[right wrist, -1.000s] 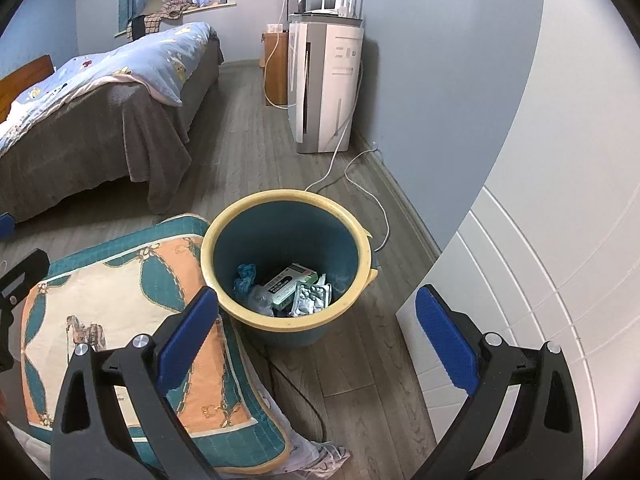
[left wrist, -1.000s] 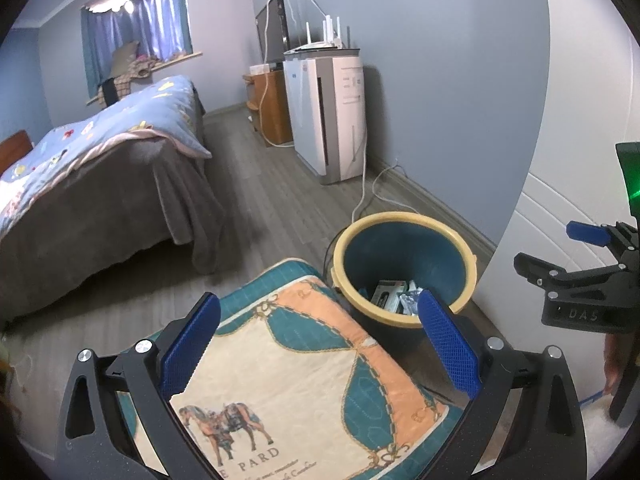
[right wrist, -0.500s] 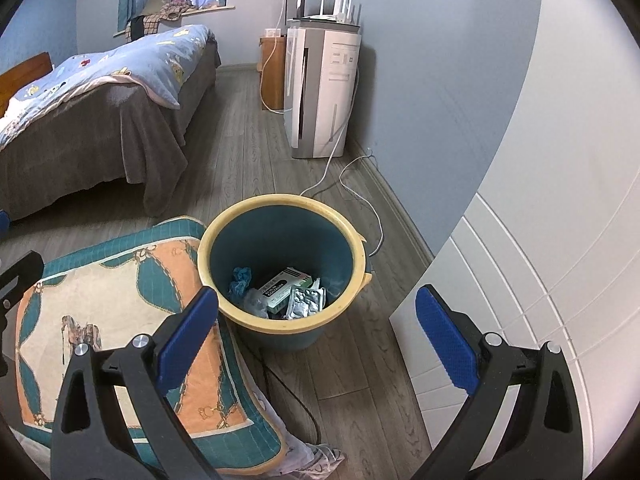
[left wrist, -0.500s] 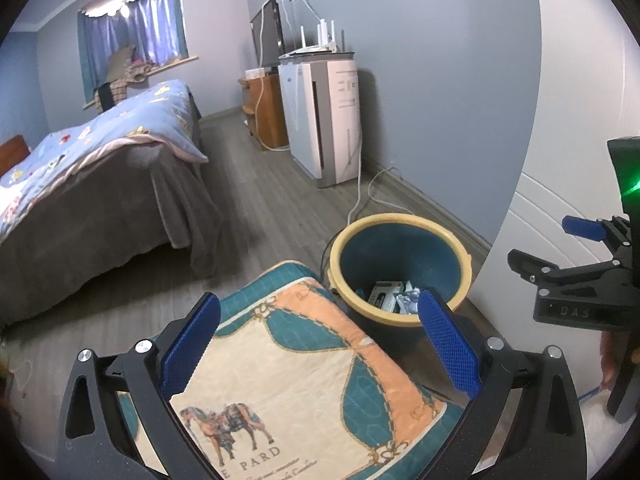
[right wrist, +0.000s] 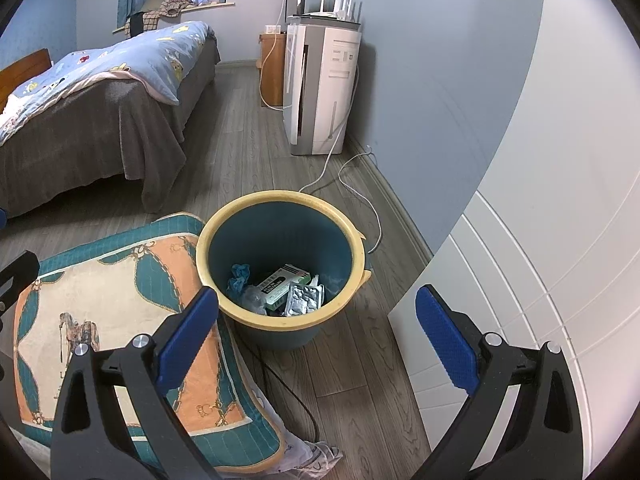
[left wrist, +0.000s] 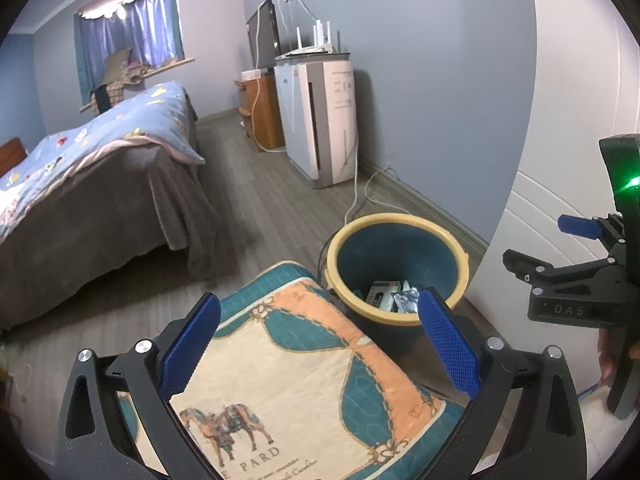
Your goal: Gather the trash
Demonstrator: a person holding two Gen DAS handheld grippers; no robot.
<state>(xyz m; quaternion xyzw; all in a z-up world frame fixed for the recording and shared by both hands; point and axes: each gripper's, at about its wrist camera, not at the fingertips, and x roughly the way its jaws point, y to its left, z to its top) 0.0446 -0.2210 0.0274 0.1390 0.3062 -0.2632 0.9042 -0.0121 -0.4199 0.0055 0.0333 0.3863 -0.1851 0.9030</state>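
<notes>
- My left hand-held gripper [left wrist: 318, 340] hangs with its blue pads spread wide and nothing between them, above the patterned cushion [left wrist: 288, 364].
- My right hand-held gripper [right wrist: 316, 336] is just as wide apart and just as empty, hovering above the floor [right wrist: 352, 364] on the near side of the bin [right wrist: 280, 322].
- The trash [right wrist: 280, 288] I can see is already down in the bin — a green-and-white box, a crumpled foil pack, a blue wad and some clear wrapping lying together at the bottom.
- The bin stands upright on the wooden floor, touching or just beside the cushion's edge, with the white panelled door [right wrist: 540, 280] on its other side.
- My reading: the collecting part looks largely done for this corner, since neither hand-held gripper carries anything and the open floor shows no loose pieces.
- One doubtful spot — something pale and crumpled [right wrist: 320, 456] pokes out under the cushion's near corner; I cannot tell whether it is litter or fabric.
- A white cable [right wrist: 360, 196] trails along the floor behind the bin; it is wiring, not trash.
- What may be left: checking that crumpled bit, and the rest of the room near the bed [right wrist: 100, 120], most of which lies too far off to judge.
</notes>
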